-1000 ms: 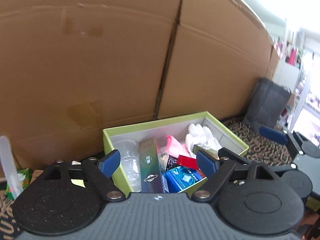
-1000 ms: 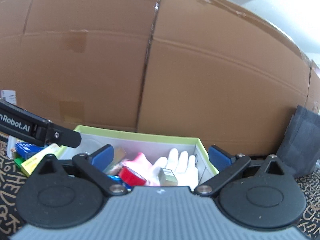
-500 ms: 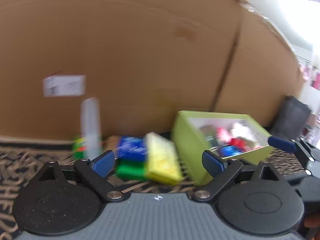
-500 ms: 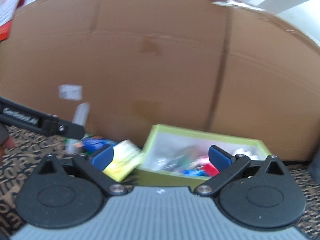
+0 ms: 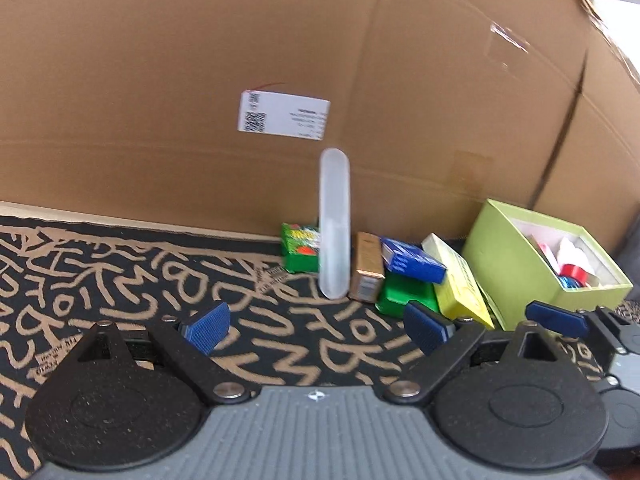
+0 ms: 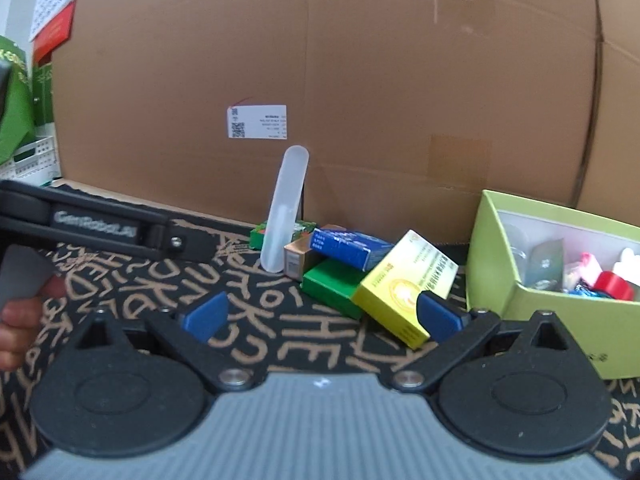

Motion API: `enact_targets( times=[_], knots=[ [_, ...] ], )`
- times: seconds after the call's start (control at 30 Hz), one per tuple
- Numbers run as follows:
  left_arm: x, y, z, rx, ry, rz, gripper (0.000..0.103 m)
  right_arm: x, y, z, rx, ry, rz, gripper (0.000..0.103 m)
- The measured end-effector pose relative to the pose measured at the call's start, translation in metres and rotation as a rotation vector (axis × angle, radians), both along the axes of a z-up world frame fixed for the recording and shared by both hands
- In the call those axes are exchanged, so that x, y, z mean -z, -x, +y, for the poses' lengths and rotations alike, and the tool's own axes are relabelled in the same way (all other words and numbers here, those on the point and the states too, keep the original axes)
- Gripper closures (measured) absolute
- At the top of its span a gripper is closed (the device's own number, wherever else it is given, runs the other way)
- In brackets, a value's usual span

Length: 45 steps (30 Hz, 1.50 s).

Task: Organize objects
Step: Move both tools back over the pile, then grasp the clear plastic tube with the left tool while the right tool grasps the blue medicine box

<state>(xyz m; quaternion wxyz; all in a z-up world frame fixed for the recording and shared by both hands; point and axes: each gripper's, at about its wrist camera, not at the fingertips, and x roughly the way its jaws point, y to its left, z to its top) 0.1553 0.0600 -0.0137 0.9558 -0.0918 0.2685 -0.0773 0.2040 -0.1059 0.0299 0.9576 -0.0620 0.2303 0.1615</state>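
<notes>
Both grippers hang low over a black mat [image 5: 120, 276] scrawled with tan letters, each released with its blue pads wide apart and nothing between them: the left gripper [image 5: 316, 326] faces the bare mat just short of the pile, and the right gripper [image 6: 320, 314] has its right pad close in front of the yellow box [image 6: 404, 286]. The loose things sit in a cluster at the far side against a big cardboard wall [image 6: 360, 80] bearing a white label [image 6: 257, 121]. From left to right there: a small green carton [image 5: 300, 246], a frosted plastic tube [image 5: 334, 226] standing on end and leaning back on the cardboard, a brown box [image 5: 366, 266], a blue box [image 6: 352, 248] resting on a flat green box [image 6: 332, 284], and the yellow box tilted against them. Just right of the pile stands an open lime-green box [image 6: 560, 320] already holding a red roll of tape [image 6: 612, 282], a clear cup and other small items
</notes>
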Motion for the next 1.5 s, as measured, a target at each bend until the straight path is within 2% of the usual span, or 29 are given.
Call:
enact_targets(
  times=[0.2, 0.37, 0.43, 0.47, 0.5, 0.53, 0.7, 0.9, 0.97, 1.1, 1.13, 1.2, 1.33, 1.43, 1.5],
  knots=[
    [0.001, -0.02, 0.012, -0.039, 0.031, 0.004, 0.007, 0.0, -0.044, 0.017, 0.056, -0.025, 0.052, 0.015],
    [0.001, -0.039, 0.014, -0.06, 0.014, -0.008, 0.008, 0.004, -0.079, 0.026, 0.142, -0.056, 0.095, 0.015],
    [-0.001, -0.047, 0.014, -0.055, 0.02, -0.009, 0.008, 0.008, -0.09, 0.026, 0.168, -0.073, 0.11, 0.019],
    [-0.001, -0.051, 0.013, -0.053, 0.02, -0.012, 0.008, 0.01, -0.095, 0.026, 0.174, -0.08, 0.117, 0.027],
    [-0.002, -0.055, 0.012, -0.049, 0.017, -0.012, 0.008, 0.013, -0.098, 0.026, 0.189, -0.068, 0.115, 0.039],
    [-0.003, -0.059, 0.009, -0.043, 0.013, -0.011, 0.008, 0.014, -0.098, 0.026, 0.21, -0.037, 0.096, 0.044],
    [-0.002, -0.084, -0.008, -0.004, 0.012, -0.008, 0.008, 0.019, -0.085, 0.017, 0.179, -0.005, 0.088, 0.044],
    [0.007, -0.121, -0.027, -0.003, -0.018, 0.038, 0.011, 0.017, -0.035, 0.004, 0.098, 0.012, 0.081, 0.044],
    [0.01, -0.132, -0.029, -0.005, -0.018, 0.069, 0.019, 0.014, -0.017, 0.0, 0.062, 0.018, 0.083, 0.044],
    [0.016, -0.146, -0.022, 0.011, 0.006, 0.141, 0.07, 0.006, 0.014, -0.002, -0.012, 0.045, 0.083, 0.044],
    [0.016, -0.144, -0.021, 0.009, -0.008, 0.135, 0.079, 0.004, 0.019, -0.002, -0.027, 0.048, 0.083, 0.044],
    [0.014, -0.134, -0.017, 0.029, -0.022, 0.143, 0.085, 0.001, 0.03, -0.005, -0.045, 0.043, 0.085, 0.044],
    [0.009, -0.098, -0.008, 0.117, -0.005, 0.159, 0.091, 0.003, 0.045, -0.012, -0.074, 0.038, 0.12, 0.044],
    [0.007, -0.063, -0.005, 0.187, -0.019, 0.19, 0.092, 0.008, 0.058, -0.018, -0.074, 0.037, 0.149, 0.044],
    [0.009, -0.044, -0.002, 0.245, -0.013, 0.243, 0.092, 0.011, 0.067, -0.023, -0.079, 0.026, 0.175, 0.044]
  ],
)
